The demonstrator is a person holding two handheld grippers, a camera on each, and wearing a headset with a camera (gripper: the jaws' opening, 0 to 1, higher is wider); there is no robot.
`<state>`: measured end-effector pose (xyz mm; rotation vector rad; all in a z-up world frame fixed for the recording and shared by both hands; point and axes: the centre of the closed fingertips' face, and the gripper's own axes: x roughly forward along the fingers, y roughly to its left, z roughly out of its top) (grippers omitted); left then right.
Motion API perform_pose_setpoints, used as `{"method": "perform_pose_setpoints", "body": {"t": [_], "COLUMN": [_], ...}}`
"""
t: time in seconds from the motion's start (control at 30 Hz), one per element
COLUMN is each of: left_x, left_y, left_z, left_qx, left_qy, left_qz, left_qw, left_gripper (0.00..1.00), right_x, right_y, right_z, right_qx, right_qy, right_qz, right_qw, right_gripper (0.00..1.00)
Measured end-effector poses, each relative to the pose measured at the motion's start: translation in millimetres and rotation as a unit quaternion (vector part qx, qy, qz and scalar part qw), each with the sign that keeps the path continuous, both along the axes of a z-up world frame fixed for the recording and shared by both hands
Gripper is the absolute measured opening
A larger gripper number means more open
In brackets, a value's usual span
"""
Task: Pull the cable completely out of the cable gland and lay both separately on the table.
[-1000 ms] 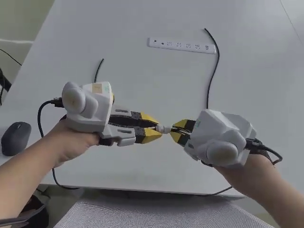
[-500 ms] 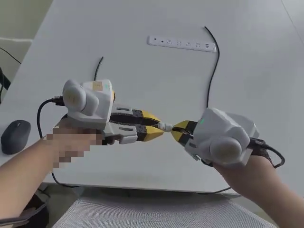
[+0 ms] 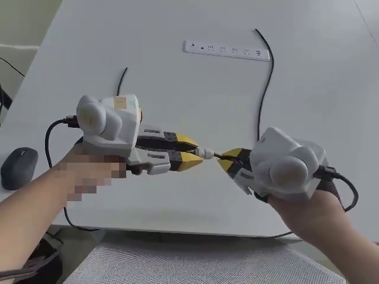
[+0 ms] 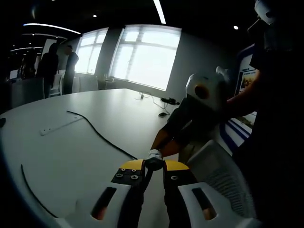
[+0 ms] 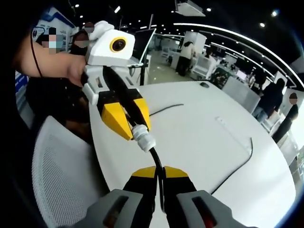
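Observation:
The small white cable gland (image 3: 204,154) is held in the air above the table's near edge, with my left gripper (image 3: 197,156) shut on it. A short stretch of black cable (image 3: 218,157) runs out of the gland into my right gripper (image 3: 230,161), which is shut on the cable. In the left gripper view the gland (image 4: 154,159) sits between the yellow fingertips (image 4: 132,166). The right gripper view shows the gland (image 5: 142,137) at the left gripper's tips, and the cable (image 5: 156,159) curving down between my own jaws. Where the cable ends is hidden.
A white power strip (image 3: 226,52) lies at the back of the white table (image 3: 177,89), with its black cord (image 3: 266,83) running toward me. A thin black wire (image 3: 122,80) lies left of centre. A grey mouse (image 3: 19,168) rests at the left edge. A mesh chair (image 3: 189,263) is below.
The two grippers have moved apart, the right one toward the right. A short piece of black cable now shows between the gland and the right gripper.

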<state>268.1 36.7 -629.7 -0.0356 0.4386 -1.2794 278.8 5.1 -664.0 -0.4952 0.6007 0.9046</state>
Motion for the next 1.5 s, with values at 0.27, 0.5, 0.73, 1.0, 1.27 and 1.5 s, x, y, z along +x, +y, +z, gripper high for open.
{"method": "perform_pose_setpoints", "body": {"t": [0.27,0.5,0.73,1.0,1.27,1.5], "left_x": [1.1,-0.4,-2.3,-3.2,1.2,0.8], "left_y": [1.8,0.7,-1.4,-2.4,3.1,5.8], "left_z": [0.5,0.5,-1.7,-4.9,-5.5,-2.7], "left_qx": [0.003,0.003,0.005,0.01,0.014,0.011], "left_qy": [-0.007,-0.005,-0.001,0.001,0.008,0.007], "left_qz": [0.007,0.008,0.007,0.006,0.018,0.021], "left_qw": [0.9999,0.9999,1.0,0.9999,0.9997,0.9997], "left_gripper": [0.14,0.14,0.14,0.14,0.15,0.15], "right_x": [5.2,7.7,9.5,5.5,2.1,-0.6], "right_y": [-19.8,-35.3,-53.4,-63.6,-61.3,-54.7], "right_z": [-11.8,-24.2,-40.9,-55.9,-51.5,-36.3], "right_qx": [0.022,0.042,0.054,0.059,0.061,0.07], "right_qy": [0.034,0.055,0.088,0.121,0.105,0.083], "right_qz": [-0.057,-0.103,-0.166,-0.215,-0.203,-0.175], "right_qw": [0.9976,0.9923,0.9807,0.9673,0.9717,0.9785], "right_gripper": [0.0,0.0,0.0,0.0,0.01,0.05]}}
